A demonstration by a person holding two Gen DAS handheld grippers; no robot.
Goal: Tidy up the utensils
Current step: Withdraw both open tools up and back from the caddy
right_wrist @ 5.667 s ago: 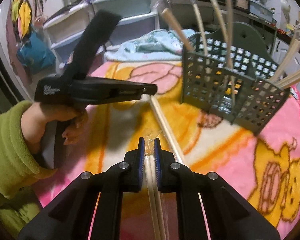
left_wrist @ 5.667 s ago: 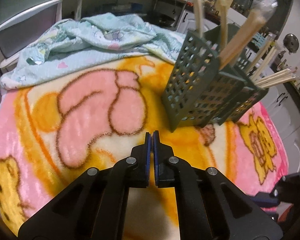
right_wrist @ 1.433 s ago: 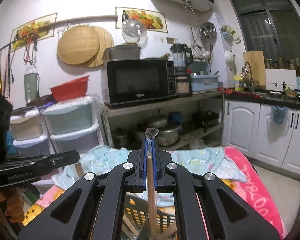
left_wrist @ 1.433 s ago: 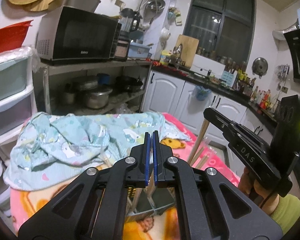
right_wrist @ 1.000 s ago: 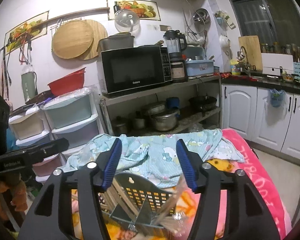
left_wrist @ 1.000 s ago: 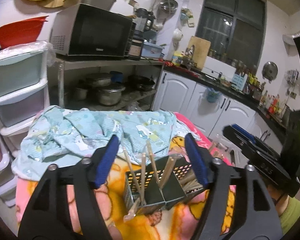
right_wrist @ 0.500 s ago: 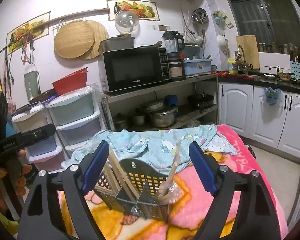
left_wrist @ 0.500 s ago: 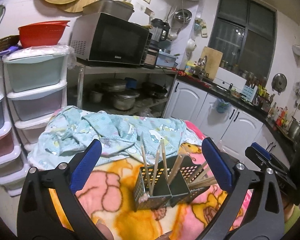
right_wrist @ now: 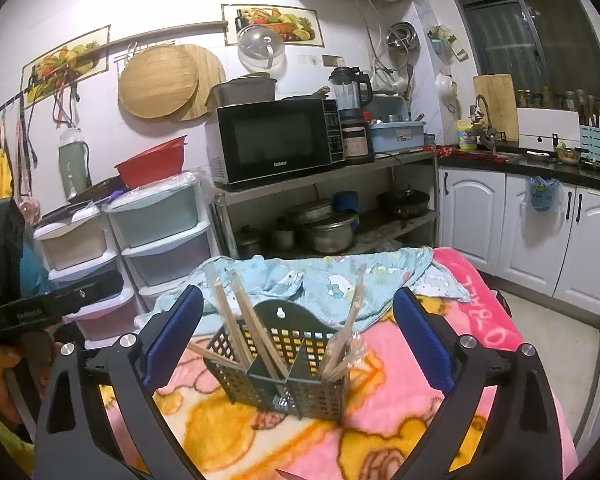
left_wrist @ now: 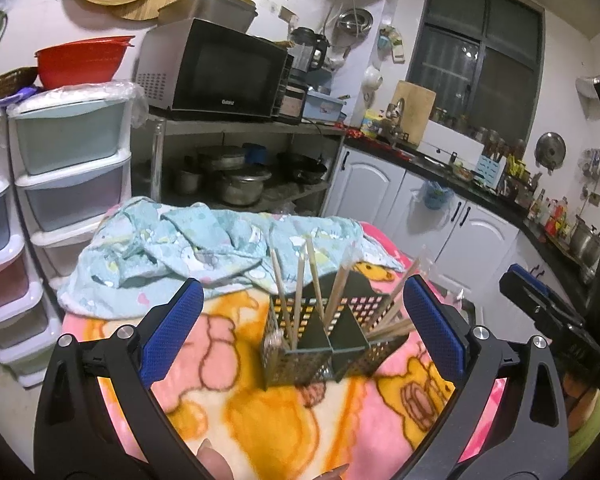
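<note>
A dark grey perforated utensil holder stands on a pink and yellow cartoon blanket. Several wooden chopsticks lean in its compartments, some in clear wrappers. My left gripper is open wide, back from the holder, with nothing between its blue pads. My right gripper faces the holder from the other side; its jaws are opening and hold nothing. Each gripper also shows in the other's view: the right one, the left one.
A crumpled light blue cloth lies on the blanket behind the holder. Beyond stand plastic drawers, a metal shelf with a microwave and pots, and white cabinets. A fingertip shows at the bottom edge.
Both grippers went from shut to wide open. The right one let go of its chopsticks, which now stand in the holder. Both drew back, so the holder looks smaller.
</note>
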